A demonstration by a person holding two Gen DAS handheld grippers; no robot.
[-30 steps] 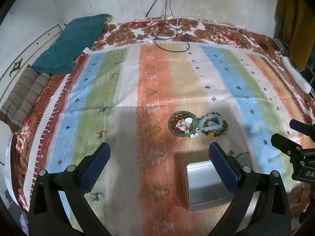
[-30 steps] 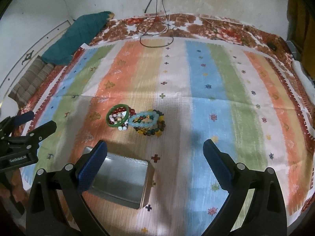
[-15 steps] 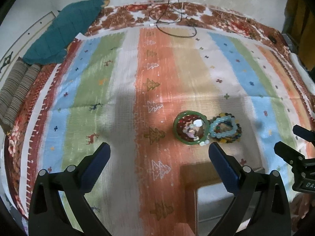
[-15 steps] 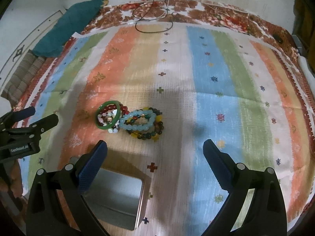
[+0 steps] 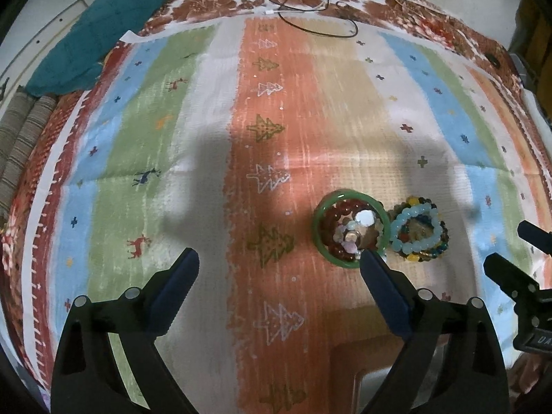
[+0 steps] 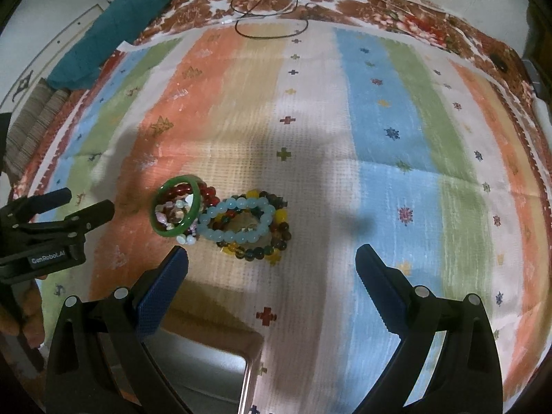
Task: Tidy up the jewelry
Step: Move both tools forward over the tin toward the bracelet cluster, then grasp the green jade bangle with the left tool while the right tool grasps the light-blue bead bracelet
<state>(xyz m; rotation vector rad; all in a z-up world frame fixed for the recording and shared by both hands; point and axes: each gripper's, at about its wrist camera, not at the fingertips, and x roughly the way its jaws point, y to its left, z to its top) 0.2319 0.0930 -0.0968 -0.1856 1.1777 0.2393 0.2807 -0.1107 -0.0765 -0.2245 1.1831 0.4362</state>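
Note:
A pile of jewelry lies on the striped cloth. A green bangle (image 5: 351,229) (image 6: 176,205) rests on red and mixed beads. Beside it lies a light blue bead bracelet (image 5: 417,231) (image 6: 238,220) over dark multicoloured beads (image 6: 272,245). An open metal tin (image 6: 203,376) (image 5: 376,379) sits on the cloth just nearer to me than the pile. My left gripper (image 5: 279,269) is open and empty, its right fingertip close to the bangle. My right gripper (image 6: 272,265) is open and empty, just short of the bracelets.
A teal cushion (image 5: 103,27) and a striped cushion (image 5: 20,145) lie at the far left. A black cable (image 6: 272,20) loops at the cloth's far edge. Each gripper shows in the other's view: the right (image 5: 517,276), the left (image 6: 51,227).
Both grippers have moved forward and down toward the jewelry pile, which now looks larger and nearer. The tin has slid toward the bottom edge of both views.

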